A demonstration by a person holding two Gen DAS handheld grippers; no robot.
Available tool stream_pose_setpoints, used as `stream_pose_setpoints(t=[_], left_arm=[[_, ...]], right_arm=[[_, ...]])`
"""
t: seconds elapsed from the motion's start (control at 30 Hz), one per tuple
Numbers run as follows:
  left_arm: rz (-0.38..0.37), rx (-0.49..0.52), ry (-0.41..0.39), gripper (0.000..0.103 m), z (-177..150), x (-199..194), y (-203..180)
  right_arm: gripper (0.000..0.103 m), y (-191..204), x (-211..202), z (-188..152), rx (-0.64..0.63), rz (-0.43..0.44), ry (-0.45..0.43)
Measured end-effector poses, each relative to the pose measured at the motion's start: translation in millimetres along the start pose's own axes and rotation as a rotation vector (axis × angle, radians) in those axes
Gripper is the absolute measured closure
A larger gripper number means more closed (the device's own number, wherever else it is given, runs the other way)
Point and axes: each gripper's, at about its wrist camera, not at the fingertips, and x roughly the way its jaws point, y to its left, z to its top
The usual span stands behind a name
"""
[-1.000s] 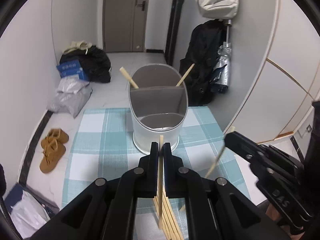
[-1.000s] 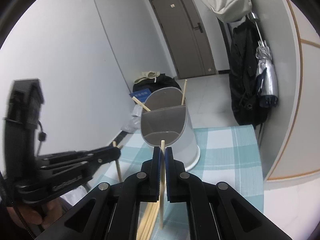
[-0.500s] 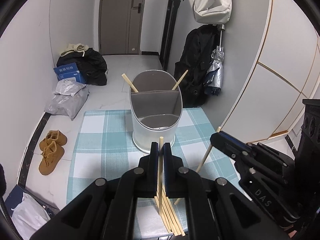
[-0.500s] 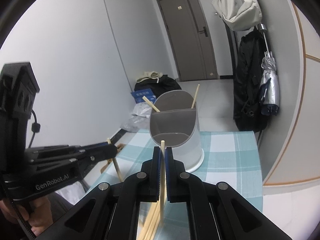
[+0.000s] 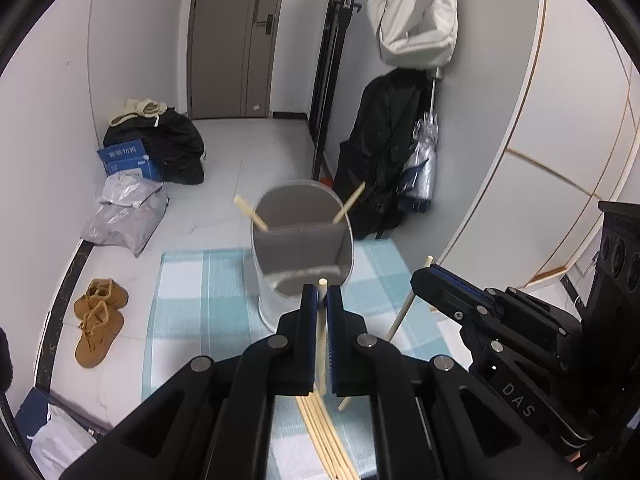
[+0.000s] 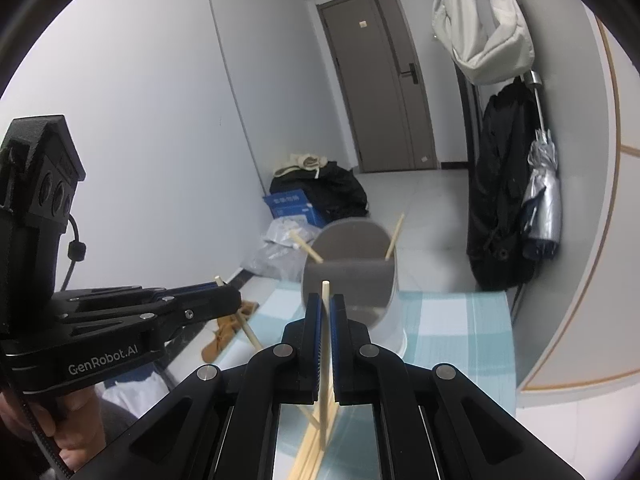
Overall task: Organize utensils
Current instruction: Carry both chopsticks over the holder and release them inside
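Note:
A grey-lined white utensil holder [image 5: 280, 304] [image 6: 390, 332] stands on the blue checked tablecloth [image 5: 200, 292]. Two chopsticks [image 5: 250, 214] [image 5: 350, 202] lean out of its rear compartment. My left gripper [image 5: 321, 290] is shut on one upright chopstick [image 5: 320, 332], held above the table in front of the holder. My right gripper [image 6: 326, 298] is shut on another upright chopstick [image 6: 325, 320]. Each gripper shows in the other's view: the right gripper [image 5: 420, 276] with its stick [image 5: 402, 312], the left gripper [image 6: 234, 298] with its stick [image 6: 248, 330]. Several loose chopsticks [image 5: 324, 432] [image 6: 312, 448] lie below the grippers.
The small table ends just behind the holder; beyond it is tiled floor. Brown shoes [image 5: 98, 320], plastic bags [image 5: 124, 216] and a blue box [image 5: 128, 160] lie on the floor to the left. A black coat [image 5: 380, 152] and a folded umbrella [image 5: 424, 164] hang at the right wall.
Both grippers have risen with their chopsticks, still shut. The holder and table now sit lower and smaller in both views.

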Motion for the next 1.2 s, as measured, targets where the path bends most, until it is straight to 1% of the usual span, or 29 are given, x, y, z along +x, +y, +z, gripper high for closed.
stream_pose_setpoints(t=[0.13, 0.23, 0.3, 0.5, 0.6, 0.77, 0.93, 1.07, 1.17, 1.2], left_arm=[[-0.015, 0.004, -0.02, 0.102, 18.9, -5.3, -4.3], [-0.008, -0.02, -0.03, 0.102, 38.0, -7.8, -3.8], [0.001, -0.023, -0.064, 0.102, 53.0, -11.9, -4.1], [-0.008, -0.023, -0.114, 0.102, 90.4, -15.5, -1.5], [-0.013, -0.034, -0.12, 0.102, 107.4, -11.6, 5.3], [0.011, -0.011, -0.126, 0.102, 121.7, 1.8, 12.4], [0.026, -0.006, -0.098, 0.102, 125.4, 21.3, 25.9], [0.033, -0.021, -0.071, 0.102, 126.1, 35.1, 38.1], [0.01, -0.026, -0.062, 0.102, 122.7, 43.6, 46.8], [0.015, -0.022, -0.053, 0.102, 120.0, 47.3, 49.2]], right_arm=[[0.1, -2.2, 1.9, 20.9, 0.001, -0.004, -0.012], [0.1, -5.7, 2.3, 42.1, 0.004, -0.007, -0.03], [0.1, -8.0, 1.8, 59.2, 0.004, -0.011, -0.047], [0.1, -13.3, 4.5, 108.7, -0.011, -0.015, -0.1], [0.1, -14.7, 7.8, 130.9, -0.012, -0.021, -0.123], [0.1, -13.7, 25.2, 157.7, -0.045, -0.027, -0.16], [0.1, -19.5, 55.3, 165.2, -0.043, -0.035, -0.145], [0.1, -25.9, 84.0, 159.6, -0.053, -0.033, -0.109], [0.1, -27.4, 97.1, 151.8, -0.063, -0.021, -0.082], [0.1, -28.2, 101.7, 148.3, -0.069, -0.017, -0.071]])
